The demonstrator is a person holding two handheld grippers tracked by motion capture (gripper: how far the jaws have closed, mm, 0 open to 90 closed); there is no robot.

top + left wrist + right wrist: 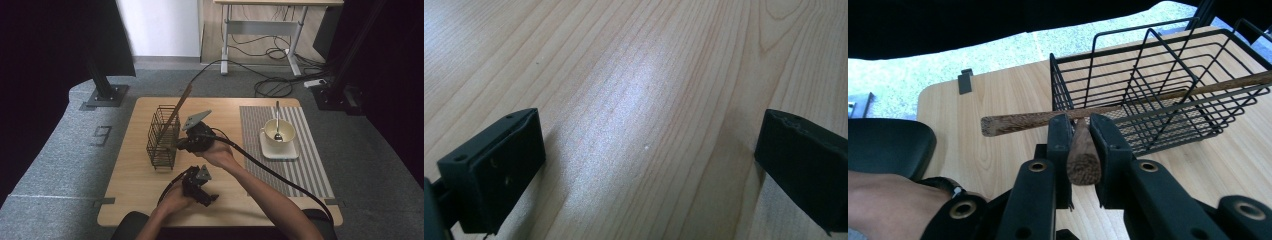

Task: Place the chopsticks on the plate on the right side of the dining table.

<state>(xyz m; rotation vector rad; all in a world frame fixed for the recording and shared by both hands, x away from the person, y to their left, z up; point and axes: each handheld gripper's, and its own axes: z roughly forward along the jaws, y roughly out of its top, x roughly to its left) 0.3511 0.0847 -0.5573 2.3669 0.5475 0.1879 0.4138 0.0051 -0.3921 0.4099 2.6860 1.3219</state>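
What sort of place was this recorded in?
Probably a lab or office set up for recording: a small wooden table on grey carpet, black stands, loose cables and a desk frame behind.

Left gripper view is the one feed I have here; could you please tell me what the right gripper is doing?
Observer: The right gripper is shut on a round brown wooden stick, close beside a black wire basket.
Operator: Thank you. Is anything in that basket already?
Observer: Yes, a second brown wooden stick leans in it, its top end poking out above the rim.
Operator: And what else is on the table?
Observer: On the right, a white cup with a metal spoon in it stands on a white square saucer, on a grey striped mat.
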